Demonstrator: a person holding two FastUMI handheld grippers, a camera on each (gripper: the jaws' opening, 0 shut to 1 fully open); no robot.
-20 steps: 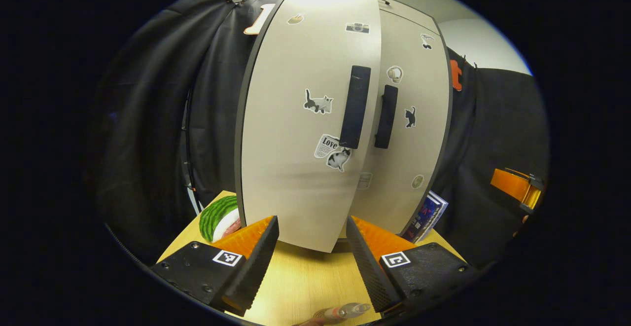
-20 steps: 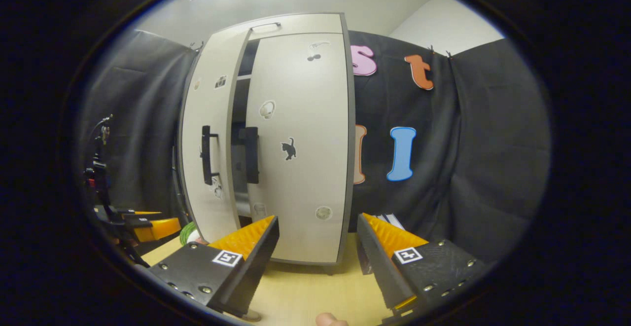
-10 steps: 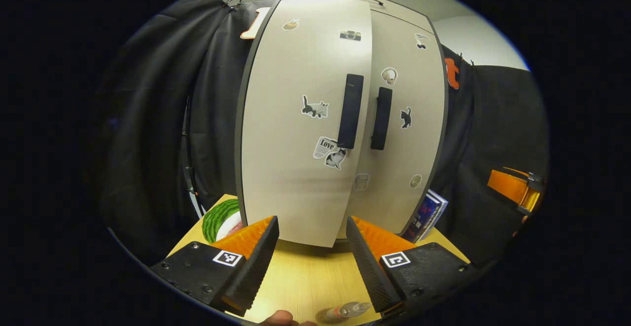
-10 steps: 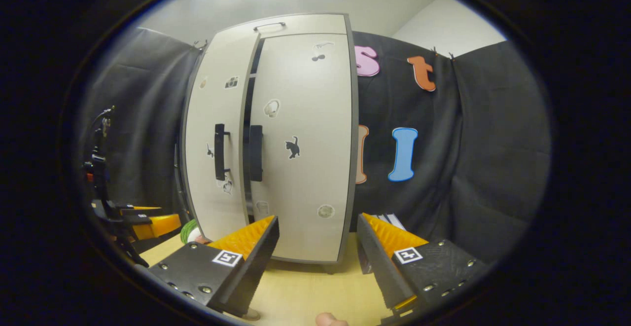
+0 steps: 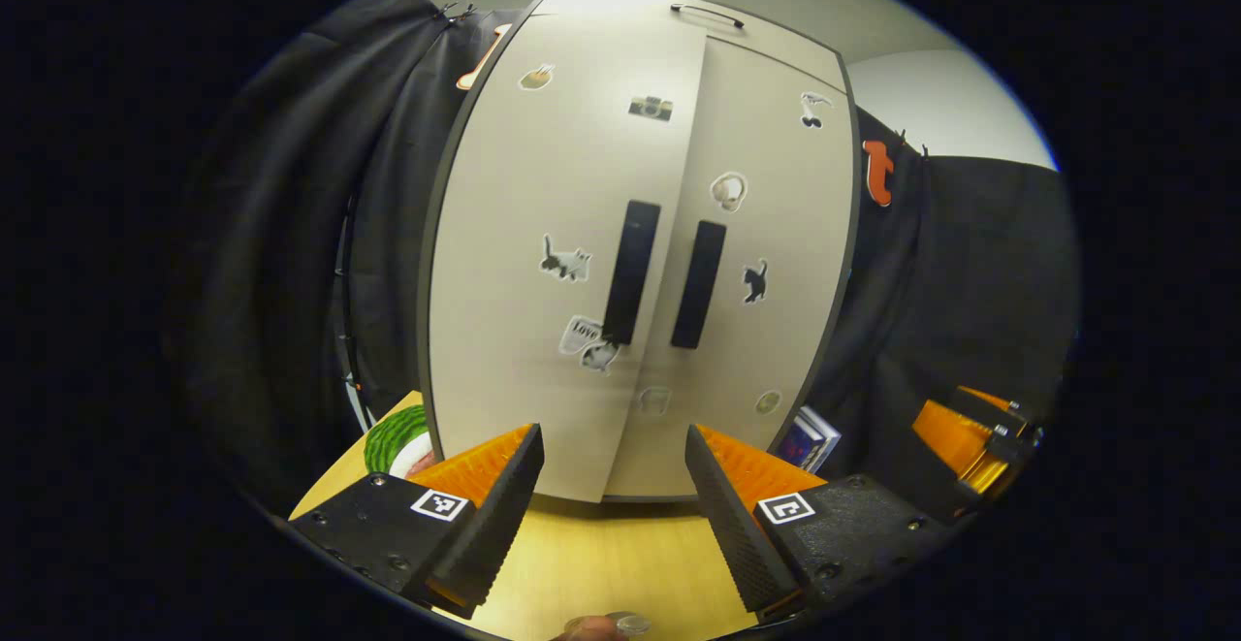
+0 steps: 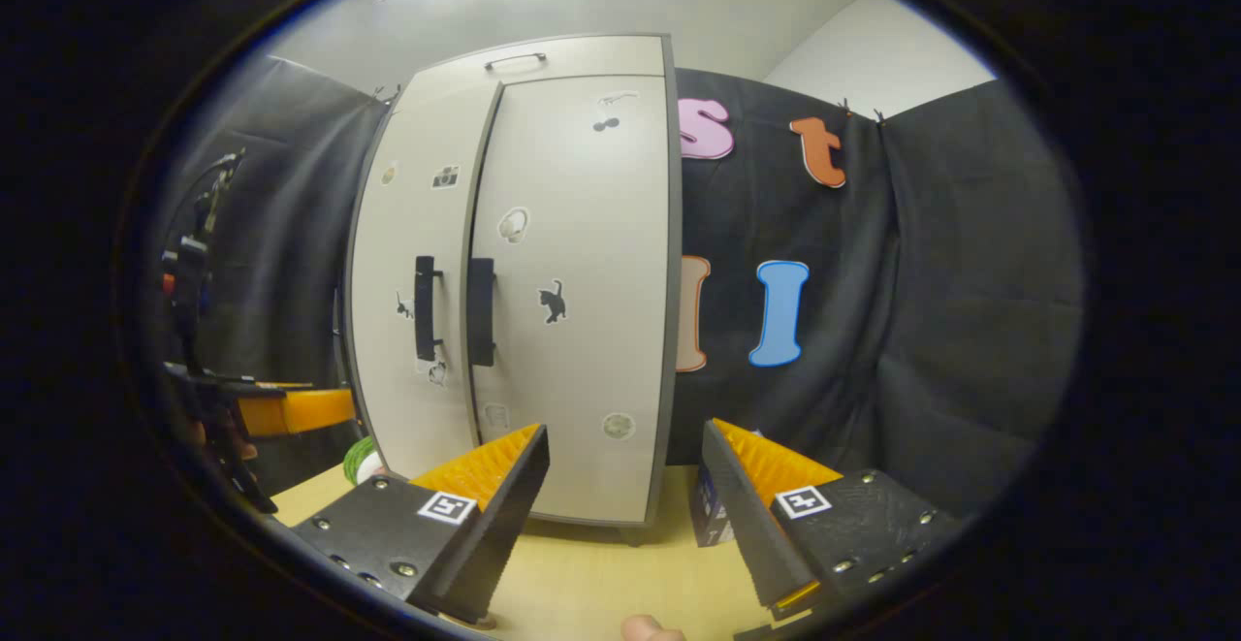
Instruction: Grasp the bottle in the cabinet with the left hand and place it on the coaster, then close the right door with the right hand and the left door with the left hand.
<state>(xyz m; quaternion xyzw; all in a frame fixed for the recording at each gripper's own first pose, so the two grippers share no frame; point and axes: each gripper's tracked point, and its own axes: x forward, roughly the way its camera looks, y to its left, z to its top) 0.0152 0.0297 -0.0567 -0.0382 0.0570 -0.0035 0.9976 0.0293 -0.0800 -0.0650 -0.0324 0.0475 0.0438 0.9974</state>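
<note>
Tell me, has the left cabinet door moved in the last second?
Yes. The left door has swung inward toward the right door; the dark gap between them is gone in the right gripper view.

Bottle [image 5: 620,624] cut off at the bottom edge, perhaps just its cap, coaster hidden.

Cabinet [image 5: 582,234] on table [image 5: 601,554]; book [image 5: 810,437], seemingly, right.

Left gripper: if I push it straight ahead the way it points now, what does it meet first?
Likely the lower edge of the beige cabinet's left door, which sits between the open left gripper fingers' line; depth is unclear.
</note>
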